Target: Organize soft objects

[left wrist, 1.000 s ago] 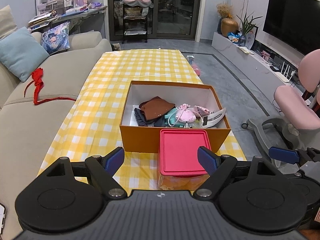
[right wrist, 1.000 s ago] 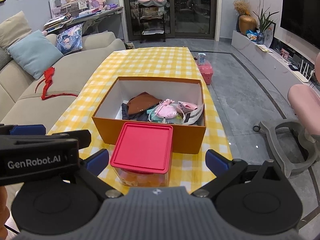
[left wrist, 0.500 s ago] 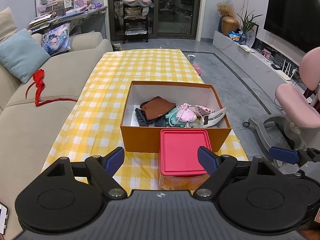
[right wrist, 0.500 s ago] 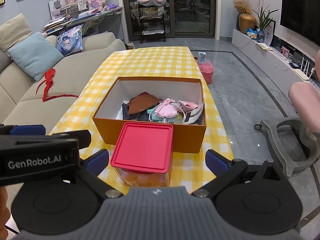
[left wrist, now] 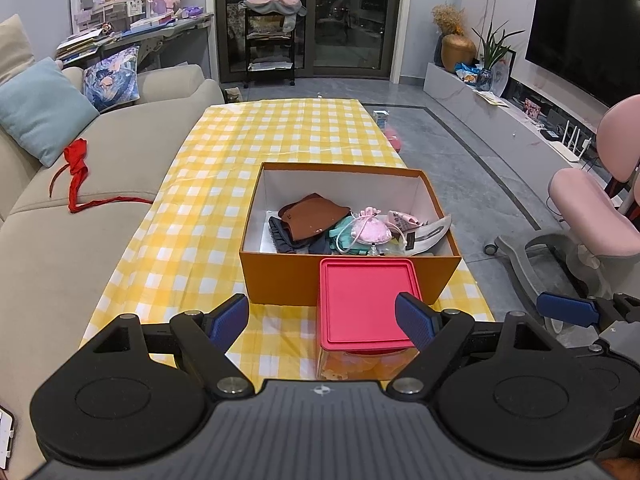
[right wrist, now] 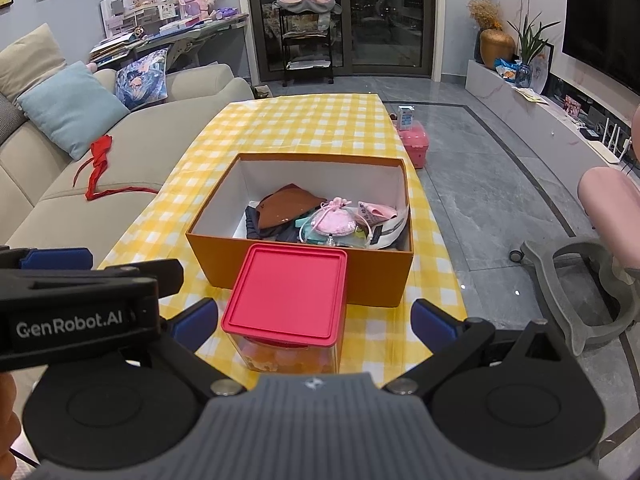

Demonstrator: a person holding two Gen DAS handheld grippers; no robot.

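An open orange box [left wrist: 280, 280] [right wrist: 224, 256] stands on the yellow checked table. Inside lie several soft things: a brown cloth [left wrist: 316, 216] [right wrist: 288, 206], dark cloth, a pink pouch [left wrist: 370, 232] [right wrist: 334, 222] and a white patterned piece [left wrist: 430, 234]. A clear container with a red lid [left wrist: 366, 306] [right wrist: 286, 300] stands right in front of the box. My left gripper [left wrist: 322, 322] is open and empty, just short of the container. My right gripper [right wrist: 314, 322] is open and empty, also just short of it. A red ribbon [left wrist: 76, 168] [right wrist: 98, 160] lies on the sofa.
A beige sofa [left wrist: 80, 240] with a blue cushion [left wrist: 40, 108] runs along the table's left. A pink chair [left wrist: 592, 216] stands on the right. A pink case [right wrist: 414, 142] sits on the floor beyond the table's right edge. The left gripper's body [right wrist: 80, 312] shows at left in the right wrist view.
Both grippers have drawn back and risen slightly, so the box and container look a little farther. Nothing was taken hold of or let go.
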